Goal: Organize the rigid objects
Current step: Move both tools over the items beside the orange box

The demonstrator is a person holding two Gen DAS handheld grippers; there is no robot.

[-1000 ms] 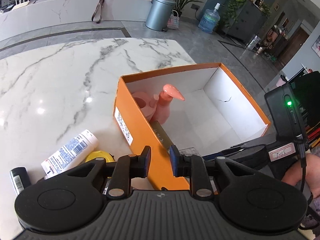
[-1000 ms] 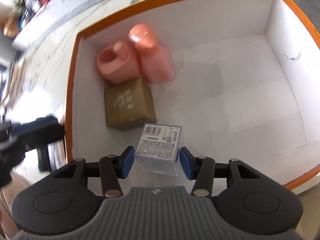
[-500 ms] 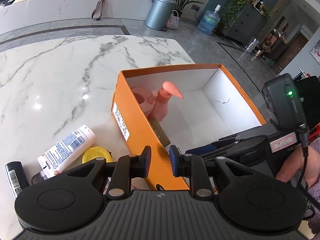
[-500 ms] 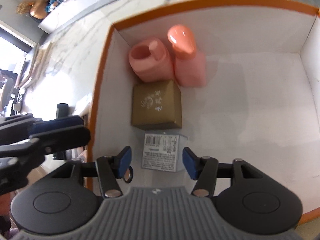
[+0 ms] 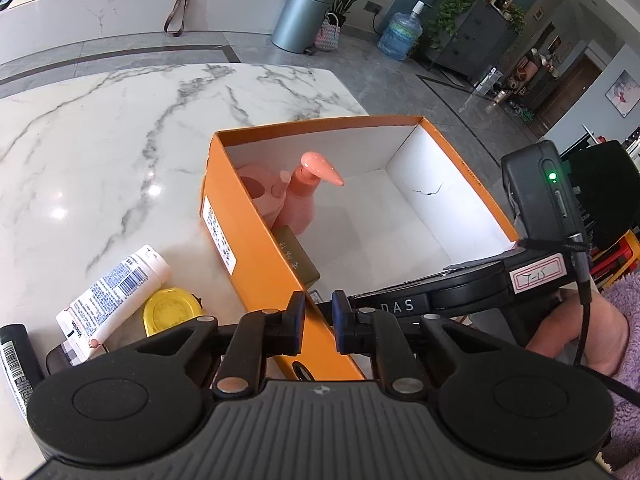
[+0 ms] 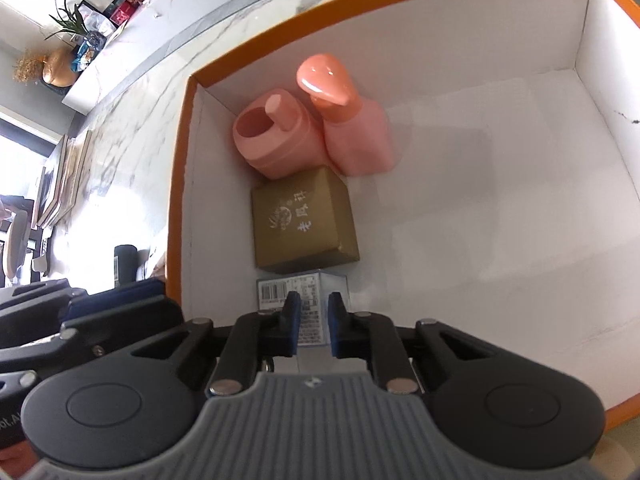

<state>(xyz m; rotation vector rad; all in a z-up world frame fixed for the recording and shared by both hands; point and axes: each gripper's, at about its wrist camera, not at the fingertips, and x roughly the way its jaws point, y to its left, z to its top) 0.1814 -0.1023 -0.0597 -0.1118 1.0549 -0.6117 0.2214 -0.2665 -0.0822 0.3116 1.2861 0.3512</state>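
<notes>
An orange box (image 5: 248, 232) with a white inside (image 6: 500, 208) stands on the marble table. In it are a pink jar (image 6: 276, 136), a pink pump bottle (image 6: 352, 132), a gold carton (image 6: 302, 220) and a clear labelled box (image 6: 304, 292) in a row along the left wall. My right gripper (image 6: 310, 320) hovers above the clear box with its jaws narrowed and nothing between them. My left gripper (image 5: 318, 320) is nearly shut and empty, above the box's near orange wall.
On the table left of the box lie a white tube (image 5: 116, 288), a yellow round lid (image 5: 172, 310) and a black cylinder (image 5: 16, 356). The right half of the box floor is bare. The right gripper's body (image 5: 532, 276) crosses the box's near right corner.
My right gripper let go of the clear box, which now rests on the box floor beside the gold carton, then drew back and narrowed its jaws. My left gripper has hardly moved.
</notes>
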